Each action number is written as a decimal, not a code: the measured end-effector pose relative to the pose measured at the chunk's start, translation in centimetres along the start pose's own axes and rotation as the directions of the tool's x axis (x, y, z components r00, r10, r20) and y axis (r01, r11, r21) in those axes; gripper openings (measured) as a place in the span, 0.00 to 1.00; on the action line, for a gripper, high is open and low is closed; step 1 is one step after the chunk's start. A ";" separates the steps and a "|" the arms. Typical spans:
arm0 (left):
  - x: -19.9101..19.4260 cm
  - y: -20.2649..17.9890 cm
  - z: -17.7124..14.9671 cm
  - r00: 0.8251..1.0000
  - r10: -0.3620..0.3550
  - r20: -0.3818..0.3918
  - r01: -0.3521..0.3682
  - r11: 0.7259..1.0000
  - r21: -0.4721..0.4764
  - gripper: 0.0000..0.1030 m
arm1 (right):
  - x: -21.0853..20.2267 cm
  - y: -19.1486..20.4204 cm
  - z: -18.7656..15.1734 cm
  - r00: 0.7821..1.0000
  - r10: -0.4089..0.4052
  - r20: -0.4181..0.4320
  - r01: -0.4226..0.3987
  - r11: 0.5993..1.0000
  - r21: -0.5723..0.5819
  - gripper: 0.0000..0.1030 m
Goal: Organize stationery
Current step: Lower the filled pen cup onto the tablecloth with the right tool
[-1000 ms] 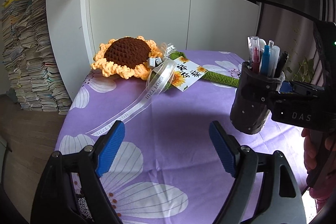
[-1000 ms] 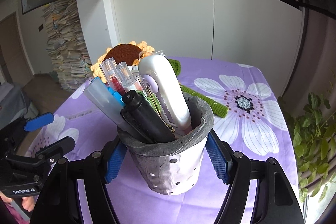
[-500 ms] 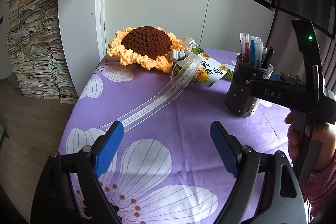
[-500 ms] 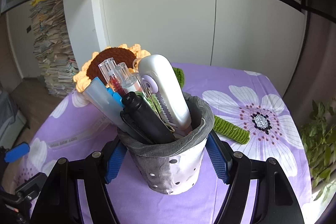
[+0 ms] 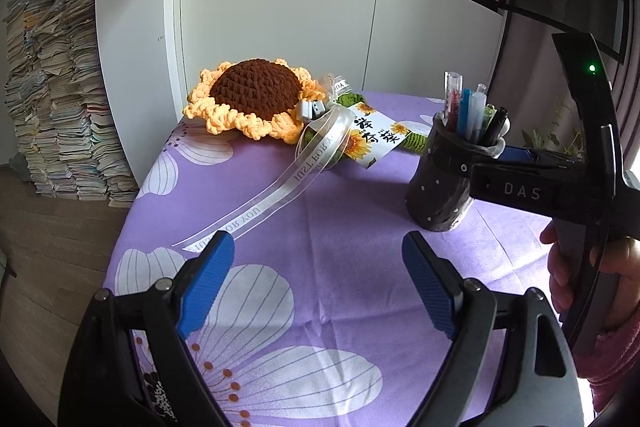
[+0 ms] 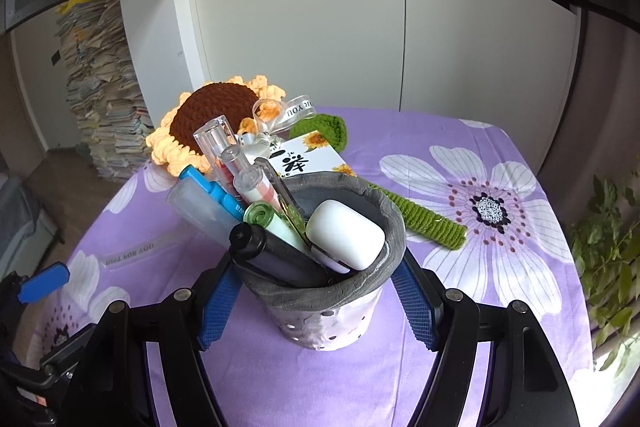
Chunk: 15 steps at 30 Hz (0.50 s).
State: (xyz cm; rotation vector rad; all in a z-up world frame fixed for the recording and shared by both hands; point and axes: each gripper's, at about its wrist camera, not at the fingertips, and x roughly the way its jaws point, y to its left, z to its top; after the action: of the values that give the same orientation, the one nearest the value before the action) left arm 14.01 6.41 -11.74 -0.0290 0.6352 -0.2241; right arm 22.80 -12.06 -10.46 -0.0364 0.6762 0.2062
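Note:
A grey dotted pen holder [image 6: 332,311] stands on the purple flowered tablecloth [image 6: 480,267], filled with several pens, a black marker [image 6: 276,255] and a white utility knife [image 6: 344,235]. My right gripper [image 6: 318,303] has its blue pads [image 6: 218,311] on either side of the holder, close to its walls; the grip looks loosened. In the left wrist view the holder [image 5: 442,183] sits at the right with the right gripper beside it. My left gripper [image 5: 316,287] is open and empty above the tablecloth [image 5: 320,227].
A crocheted sunflower [image 5: 256,101] with a green stem, a printed ribbon [image 5: 288,187] and a white card [image 5: 376,135] lies at the table's back. White cabinets stand behind. Stacked papers [image 5: 60,107] rise at the left. A plant [image 6: 612,247] is at the right.
The right gripper lowered the pen holder onto the tablecloth and its pads spread slightly. The utility knife now sits lower in the holder. The left gripper drew back and stayed open.

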 end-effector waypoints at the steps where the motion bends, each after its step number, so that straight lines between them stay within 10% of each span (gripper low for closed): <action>1: -0.1 -0.2 0.0 1.000 -0.001 0.003 0.001 1.000 0.003 0.85 | -0.3 0.0 -0.1 1.000 -0.001 0.001 0.001 1.000 -0.003 0.77; 15: -3.2 -3.9 0.7 0.998 -0.019 0.057 0.015 0.998 0.068 0.93 | -7.4 -1.1 -1.9 0.996 -0.005 0.088 0.006 1.000 -0.008 0.80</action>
State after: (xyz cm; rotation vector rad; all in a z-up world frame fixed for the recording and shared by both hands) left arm 11.13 3.25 -8.89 0.0238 0.5695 -0.2602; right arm 16.22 -14.62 -7.30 -0.0367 0.5873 0.2039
